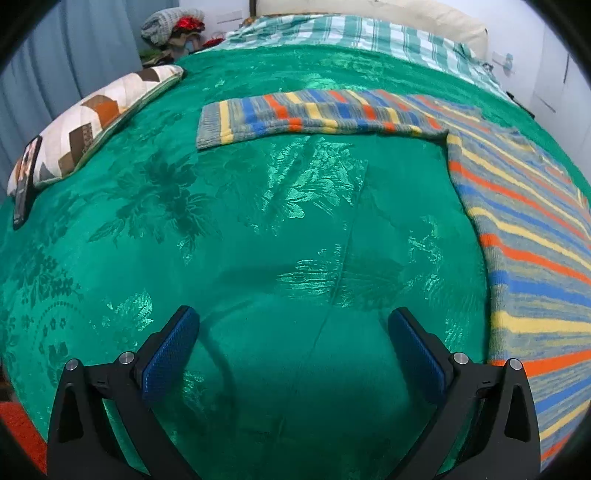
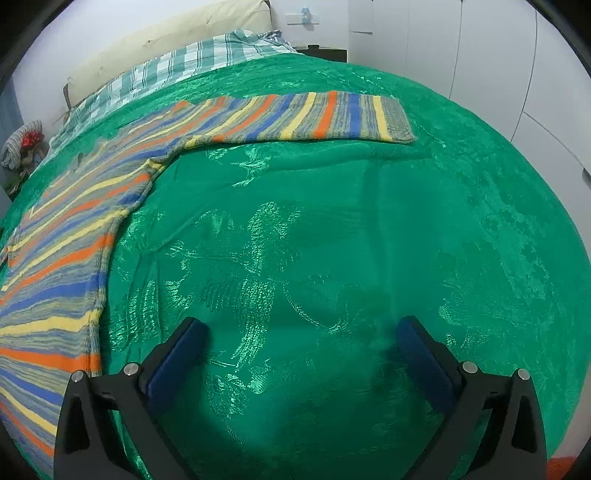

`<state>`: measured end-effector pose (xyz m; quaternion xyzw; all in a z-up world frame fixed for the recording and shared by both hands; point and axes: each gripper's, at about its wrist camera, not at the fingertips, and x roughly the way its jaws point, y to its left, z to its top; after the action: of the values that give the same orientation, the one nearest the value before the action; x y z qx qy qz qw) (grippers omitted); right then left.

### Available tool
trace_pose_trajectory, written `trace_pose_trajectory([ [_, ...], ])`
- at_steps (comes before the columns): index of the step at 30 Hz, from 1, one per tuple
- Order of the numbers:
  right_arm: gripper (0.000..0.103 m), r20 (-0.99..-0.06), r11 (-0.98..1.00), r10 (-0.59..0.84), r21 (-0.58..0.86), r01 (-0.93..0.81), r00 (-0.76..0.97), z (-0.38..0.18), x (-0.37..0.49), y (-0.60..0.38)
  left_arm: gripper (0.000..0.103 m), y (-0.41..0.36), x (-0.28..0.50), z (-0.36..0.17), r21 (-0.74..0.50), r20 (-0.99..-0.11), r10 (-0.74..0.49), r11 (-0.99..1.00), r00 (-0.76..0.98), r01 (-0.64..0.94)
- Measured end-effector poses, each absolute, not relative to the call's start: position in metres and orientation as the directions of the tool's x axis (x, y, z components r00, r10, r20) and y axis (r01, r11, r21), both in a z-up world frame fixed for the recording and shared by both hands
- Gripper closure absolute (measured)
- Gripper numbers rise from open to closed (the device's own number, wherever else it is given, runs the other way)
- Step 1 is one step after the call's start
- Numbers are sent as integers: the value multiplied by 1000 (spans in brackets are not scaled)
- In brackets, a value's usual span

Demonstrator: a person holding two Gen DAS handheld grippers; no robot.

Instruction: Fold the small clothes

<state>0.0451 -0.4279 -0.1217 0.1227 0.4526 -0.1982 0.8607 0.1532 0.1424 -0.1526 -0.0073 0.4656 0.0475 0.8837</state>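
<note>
Left wrist | green bedspread (image 1: pixel 258 221), striped sweater (image 1: pixel 517 221) flat | both hand-held grippers (image 1: pixel 293 325) (image 2: pixel 301 332) wide apart, empty

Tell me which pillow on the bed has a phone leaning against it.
The brown-and-white chevron patchwork pillow at the left edge of the green bedspread; a dark phone leans on it. The checked pillow at the headboard has none.

Both wrist views look low across the green bedspread (image 1: pixel 258 229), sharing the striped sweater (image 2: pixel 74 236).
</note>
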Motion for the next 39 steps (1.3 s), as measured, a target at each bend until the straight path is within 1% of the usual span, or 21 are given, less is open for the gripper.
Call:
trace_pose_trajectory([
  [4, 0, -826, 892, -233, 29, 452, 513, -121, 43, -424, 0, 139, 153, -154, 54, -821, 94, 995, 564, -86],
  [24, 0, -828, 890, -242, 18, 456, 505, -122, 43, -424, 0, 138, 152, -155, 73, -814, 106, 994, 571, -81],
  [31, 0, -832, 887, -260, -5, 461, 490, -123, 45, -422, 0, 137, 157, -155, 86, -824, 109, 994, 555, -68],
  [39, 0, -833, 886, -269, -18, 463, 483, -122, 47, -419, 0, 136, 154, -157, 93, -815, 115, 993, 568, -67],
])
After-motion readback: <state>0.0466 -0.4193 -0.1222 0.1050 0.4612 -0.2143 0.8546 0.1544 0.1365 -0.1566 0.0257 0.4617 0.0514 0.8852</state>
